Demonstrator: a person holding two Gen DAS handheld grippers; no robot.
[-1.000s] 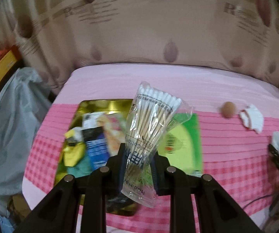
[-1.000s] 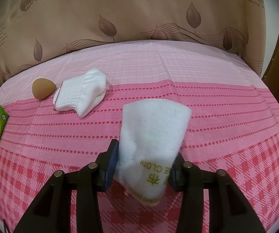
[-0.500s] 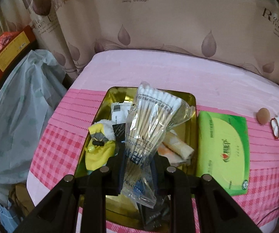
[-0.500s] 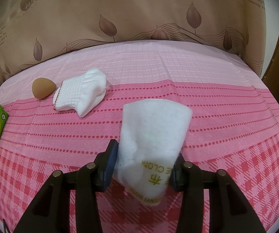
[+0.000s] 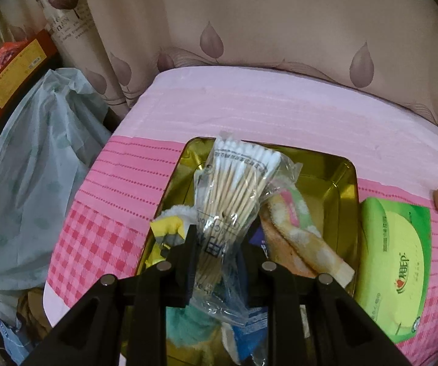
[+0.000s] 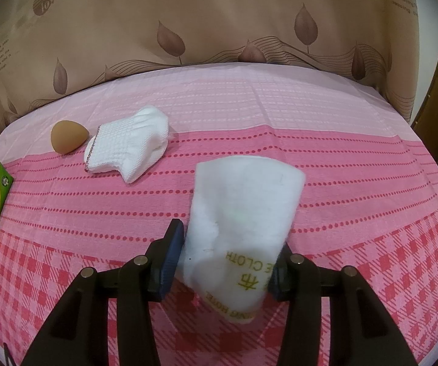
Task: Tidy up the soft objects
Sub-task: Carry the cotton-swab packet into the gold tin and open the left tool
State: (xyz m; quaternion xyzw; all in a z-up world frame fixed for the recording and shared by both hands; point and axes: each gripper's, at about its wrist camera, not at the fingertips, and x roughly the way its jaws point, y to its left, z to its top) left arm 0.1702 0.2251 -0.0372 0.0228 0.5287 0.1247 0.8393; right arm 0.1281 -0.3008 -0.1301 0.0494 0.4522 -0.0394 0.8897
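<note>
Left claw (image 5: 220,244) is clenched on a clear bag of cotton swabs (image 5: 234,195), which stands upright between its pads above a gold tin tray (image 5: 345,183); the tray sits on the worktop (image 5: 249,103), covered in a pink cloth; inside the tray lie a yellow item (image 5: 168,228), a folded patterned cloth (image 5: 298,238), a teal item and blue packets, partly hidden by the claw; a green tissue pack (image 5: 395,265) lies just beside the tray's right wall; a grey plastic bag (image 5: 30,167) hangs off the worktop's left edge.

Right claw (image 6: 222,271) grasps a white folded cloth (image 6: 243,213) with gold lettering; both pads touch its sides; the cloth's far end rests on or just above the pink surface, which one cannot tell; a white knitted sock (image 6: 127,152) lies farther back, and a brown teardrop sponge (image 6: 68,137) sits just beside it to the left; the green pack's corner shows at the left edge.
</note>
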